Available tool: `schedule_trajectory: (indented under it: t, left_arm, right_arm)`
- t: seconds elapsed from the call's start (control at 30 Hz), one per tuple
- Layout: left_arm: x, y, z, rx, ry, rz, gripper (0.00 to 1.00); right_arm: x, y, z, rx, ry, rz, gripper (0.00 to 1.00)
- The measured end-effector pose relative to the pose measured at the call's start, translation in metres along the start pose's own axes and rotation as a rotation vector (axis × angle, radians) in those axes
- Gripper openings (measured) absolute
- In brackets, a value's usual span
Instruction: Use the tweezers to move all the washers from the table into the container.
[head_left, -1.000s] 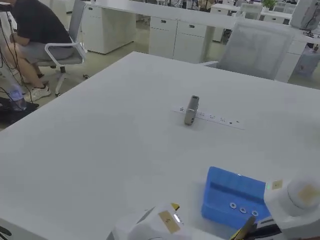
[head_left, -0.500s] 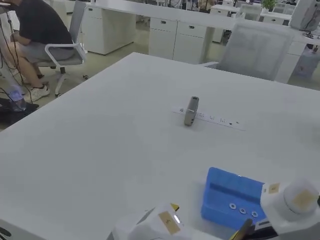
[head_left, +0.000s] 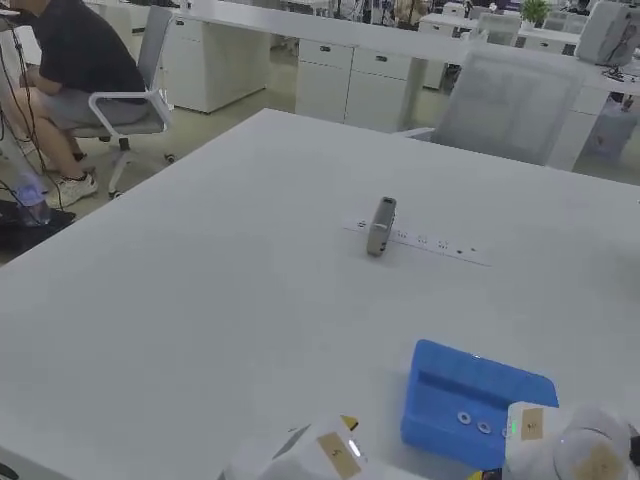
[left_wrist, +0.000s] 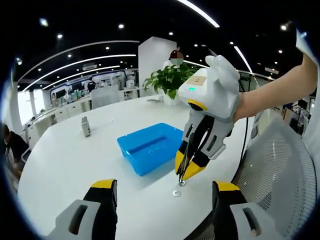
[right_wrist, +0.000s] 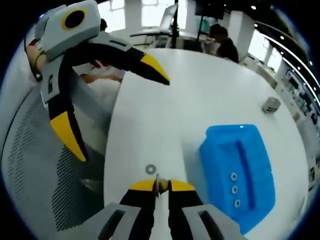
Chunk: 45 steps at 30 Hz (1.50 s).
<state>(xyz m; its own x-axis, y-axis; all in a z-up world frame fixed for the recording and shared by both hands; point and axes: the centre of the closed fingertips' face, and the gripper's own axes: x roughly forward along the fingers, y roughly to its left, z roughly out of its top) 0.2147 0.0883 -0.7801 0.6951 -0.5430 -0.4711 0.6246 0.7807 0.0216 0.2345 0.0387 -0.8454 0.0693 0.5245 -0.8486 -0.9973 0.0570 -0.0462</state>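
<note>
Washer lies just ahead of tweezers in the right claw.

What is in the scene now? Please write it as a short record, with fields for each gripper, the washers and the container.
left gripper: open, holds nothing
right gripper: shut on the tweezers
loose washer: one, flat on the table, just ahead of the tweezers' tips
container: blue, open on top, holds three washers
other: small grey object farther out on the table
</note>
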Motion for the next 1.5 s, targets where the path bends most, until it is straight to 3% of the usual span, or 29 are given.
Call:
schedule_trajectory:
  t: [0.37,0.6,0.77,1.03,1.2,1.4,1.5]
  left_arm:
    - [0.000,-0.001,-0.001,0.005,0.007,-0.005,0.78]
    - [0.000,0.000,-0.001,0.003,0.003,-0.002,0.78]
    - [-0.001,0.001,0.000,0.001,0.000,0.003,0.78]
    - [-0.001,0.002,0.000,-0.004,-0.004,0.008,0.78]
    - [-0.001,0.002,0.000,-0.005,-0.004,0.010,0.78]
    - [-0.001,0.002,0.000,-0.003,0.000,0.008,0.78]
    - [0.000,0.003,-0.001,-0.008,0.002,0.010,0.78]
  right_arm:
    - [-0.012,0.004,0.001,-0.070,-0.022,-0.049,0.05]
    - [-0.031,-0.007,0.010,-0.123,-0.021,-0.090,0.05]
    - [-0.043,-0.023,0.020,-0.118,-0.044,-0.120,0.05]
    - [-0.054,-0.056,0.038,-0.022,-0.118,-0.165,0.05]
    - [-0.055,-0.079,0.050,0.086,-0.175,-0.175,0.05]
    - [-0.036,-0.105,0.045,0.196,-0.166,-0.152,0.05]
    - [-0.029,-0.108,0.040,0.258,-0.151,-0.136,0.05]
